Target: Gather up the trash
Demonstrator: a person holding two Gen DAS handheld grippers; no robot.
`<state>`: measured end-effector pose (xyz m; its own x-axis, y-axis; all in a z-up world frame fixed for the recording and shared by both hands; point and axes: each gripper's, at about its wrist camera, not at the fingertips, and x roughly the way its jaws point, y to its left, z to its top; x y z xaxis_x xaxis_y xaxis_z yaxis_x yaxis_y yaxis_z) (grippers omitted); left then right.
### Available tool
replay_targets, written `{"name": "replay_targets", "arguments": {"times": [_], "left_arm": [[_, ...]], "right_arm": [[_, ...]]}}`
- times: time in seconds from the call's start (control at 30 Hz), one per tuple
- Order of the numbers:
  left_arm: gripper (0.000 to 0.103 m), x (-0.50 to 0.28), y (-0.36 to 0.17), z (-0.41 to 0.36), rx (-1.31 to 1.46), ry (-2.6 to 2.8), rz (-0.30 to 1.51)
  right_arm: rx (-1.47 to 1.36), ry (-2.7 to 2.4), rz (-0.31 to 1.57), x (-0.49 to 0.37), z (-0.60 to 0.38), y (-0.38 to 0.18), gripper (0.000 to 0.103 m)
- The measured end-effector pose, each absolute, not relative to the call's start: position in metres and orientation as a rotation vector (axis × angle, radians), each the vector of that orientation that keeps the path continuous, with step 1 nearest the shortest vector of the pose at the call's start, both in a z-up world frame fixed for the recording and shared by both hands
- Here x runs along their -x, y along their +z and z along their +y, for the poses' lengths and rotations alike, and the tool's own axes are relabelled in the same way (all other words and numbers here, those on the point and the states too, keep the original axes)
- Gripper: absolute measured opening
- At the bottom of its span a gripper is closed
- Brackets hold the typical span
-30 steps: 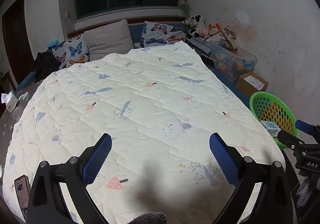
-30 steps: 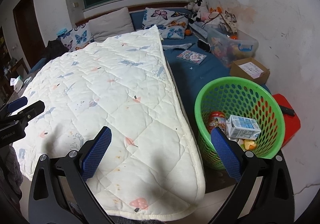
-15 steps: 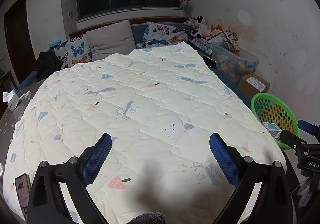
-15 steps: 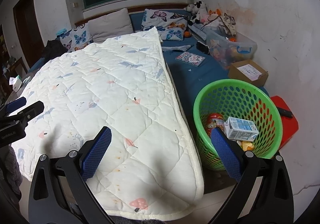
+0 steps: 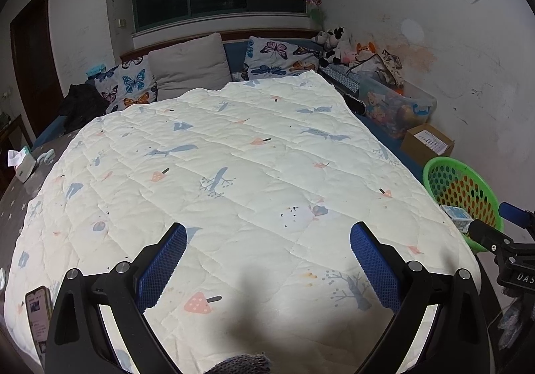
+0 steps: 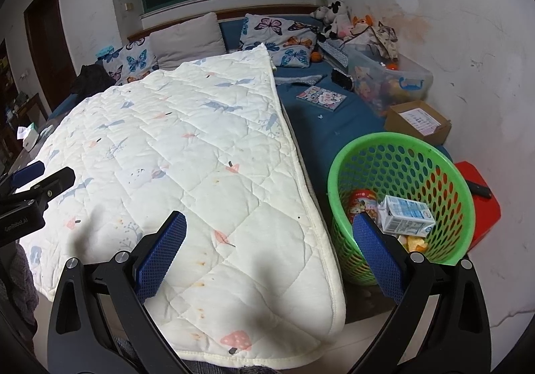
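Room: a bedroom, a bed under a cream quilt, pillows far.
Basket: green basket on the floor, right of the bed.
Trash: milk carton and a can lie inside the basket.
Left tool: spread wide, empty, above the quilt.
Right tool: spread wide, empty, near the basket.
Advice: no loose trash shows on the quilt; scan the bed's edges with both tools spread before reaching.

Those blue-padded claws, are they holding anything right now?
No. The left gripper and right gripper both stand open and empty above the quilt.
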<state>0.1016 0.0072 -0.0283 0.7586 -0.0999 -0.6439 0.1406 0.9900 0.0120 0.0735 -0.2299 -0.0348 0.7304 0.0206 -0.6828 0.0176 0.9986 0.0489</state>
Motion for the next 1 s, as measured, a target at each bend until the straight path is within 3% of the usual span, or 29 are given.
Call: {"name": "replay_targets", "arguments": {"times": [1.0], "left_arm": [[0.095,-0.0994,-0.0244,0.007,-0.056,-0.11,0.668]], "right_arm": [[-0.05,0.018,0.745,-0.0762,-0.223,-0.0334,0.099]]}}
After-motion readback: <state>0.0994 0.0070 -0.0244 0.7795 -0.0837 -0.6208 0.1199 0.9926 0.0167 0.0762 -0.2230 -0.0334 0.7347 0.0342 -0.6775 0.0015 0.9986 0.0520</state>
